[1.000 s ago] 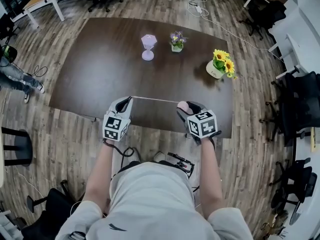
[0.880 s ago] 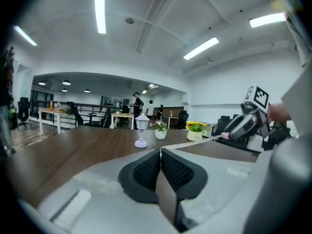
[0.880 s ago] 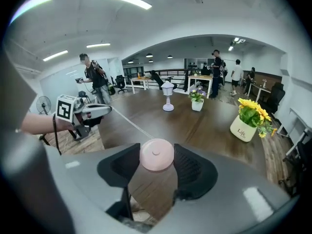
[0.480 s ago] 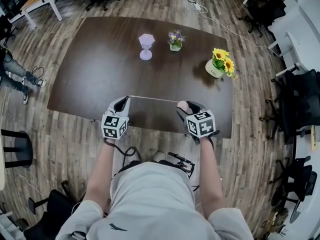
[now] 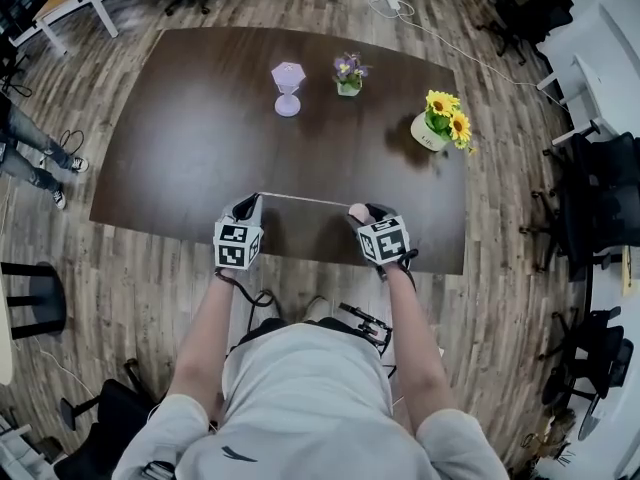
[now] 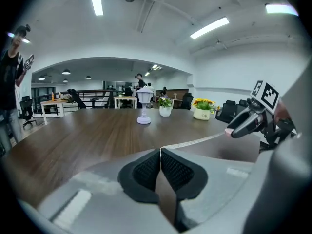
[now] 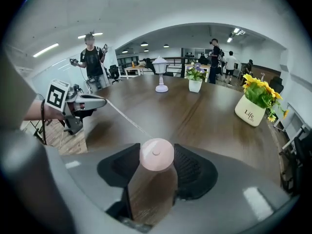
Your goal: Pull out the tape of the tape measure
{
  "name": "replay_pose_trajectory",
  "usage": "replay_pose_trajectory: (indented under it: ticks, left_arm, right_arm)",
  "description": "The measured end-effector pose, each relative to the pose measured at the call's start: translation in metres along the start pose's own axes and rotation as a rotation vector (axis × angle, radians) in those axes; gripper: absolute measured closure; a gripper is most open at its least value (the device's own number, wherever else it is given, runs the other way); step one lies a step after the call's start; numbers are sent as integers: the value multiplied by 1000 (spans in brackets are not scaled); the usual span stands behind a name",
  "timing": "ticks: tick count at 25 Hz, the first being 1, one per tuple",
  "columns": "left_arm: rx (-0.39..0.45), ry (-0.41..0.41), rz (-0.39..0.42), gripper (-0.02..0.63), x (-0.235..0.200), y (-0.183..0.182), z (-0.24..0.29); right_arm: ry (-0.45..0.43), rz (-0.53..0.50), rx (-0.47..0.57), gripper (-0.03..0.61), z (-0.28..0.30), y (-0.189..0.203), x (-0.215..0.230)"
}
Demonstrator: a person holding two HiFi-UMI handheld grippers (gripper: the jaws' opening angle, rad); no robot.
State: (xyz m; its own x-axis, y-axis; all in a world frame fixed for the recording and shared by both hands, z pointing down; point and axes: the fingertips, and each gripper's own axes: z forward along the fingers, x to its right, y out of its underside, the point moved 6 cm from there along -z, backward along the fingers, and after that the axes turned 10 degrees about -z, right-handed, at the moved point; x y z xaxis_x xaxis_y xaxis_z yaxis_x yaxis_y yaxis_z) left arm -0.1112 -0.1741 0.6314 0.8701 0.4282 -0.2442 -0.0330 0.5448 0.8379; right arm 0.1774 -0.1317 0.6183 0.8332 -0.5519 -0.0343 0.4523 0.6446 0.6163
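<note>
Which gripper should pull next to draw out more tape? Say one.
Left, probably. The left gripper is shut on the tape end; the right gripper clamps the pink case. Drawing the left outward should lengthen the taut tape.

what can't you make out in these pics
- Markings on the tape: too small in the head view, blurred in both gripper views.
- End of the tape: hidden inside the shut left gripper in the left gripper view.
- The tape measure: the head view shows only a sliver past the right gripper, and the right gripper view shows one face only.
</note>
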Motion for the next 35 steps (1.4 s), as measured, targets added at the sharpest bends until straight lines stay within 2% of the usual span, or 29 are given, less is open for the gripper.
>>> replay_pose_trajectory:
  ticks: [4, 9, 17, 23, 25, 28, 31, 35]
  left_arm:
    - [-67, -41, 60, 601, 2, 14, 16]
    - [-136, -65, 70, 601, 0, 31, 28]
    - [-172, -67, 68, 601, -1, 33, 38]
    - [-179, -88, 157, 600, 4, 39, 43]
    - [-191, -92, 147, 597, 3, 40, 44]
    - [-186, -78, 114, 549, 3, 39, 44]
    - [-194, -70, 64, 549, -1, 40, 44]
    - [-176, -55, 42, 513, -1, 30, 40]
  right_arm:
    - [26, 3, -53, 360, 19, 15, 2]
    - [42, -6, -99, 360, 33, 20, 5]
    - [30, 15, -124, 360, 47, 30, 10]
    - [-9, 48, -115, 359, 50, 32, 11]
    - [-1, 55, -115, 357, 48, 31, 12]
    - [9, 67, -104, 357, 48, 31, 12]
    - [1, 74, -85, 353, 49, 32, 11]
    - [11, 68, -57, 292, 44, 31, 10]
